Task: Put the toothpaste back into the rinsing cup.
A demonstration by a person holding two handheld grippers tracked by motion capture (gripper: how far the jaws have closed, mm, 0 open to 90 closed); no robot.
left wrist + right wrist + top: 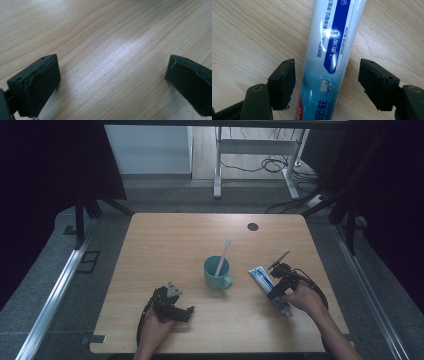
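A white and blue toothpaste tube lies flat on the wooden table, right of centre. My right gripper stands open over it, one jaw on each side of the tube without touching it. A teal mug stands in the middle of the table with a toothbrush leaning in it, head up. My left gripper rests near the front left edge, open, with only bare wood between its jaws.
A dark round cap sits in the tabletop near the far edge. Beyond the table are a white desk frame and loose cables on the floor. Dark curtains hang on both sides.
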